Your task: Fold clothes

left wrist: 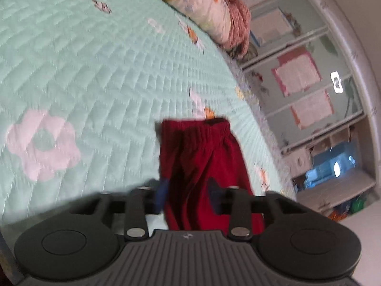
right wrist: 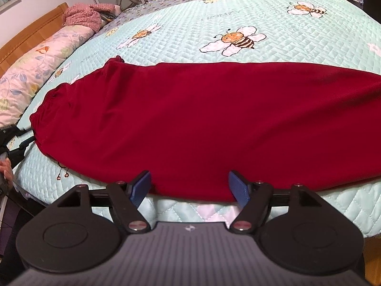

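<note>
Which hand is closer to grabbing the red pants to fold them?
Probably the left: its gripper already has the red pants bunched between its fingers at the waistband. The right gripper stands open at the near edge, gripping nothing.

free: quilt (right wrist: 297, 23) beyond red garment (right wrist: 190, 119) | blocked: pillow (right wrist: 35, 66), headboard (right wrist: 28, 31) along left edge

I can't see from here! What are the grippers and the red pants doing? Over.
Right gripper open at near edge of red pants. Left gripper astride waistband end, grip unclear. Pants flat on quilt. Nothing in the way.
</note>
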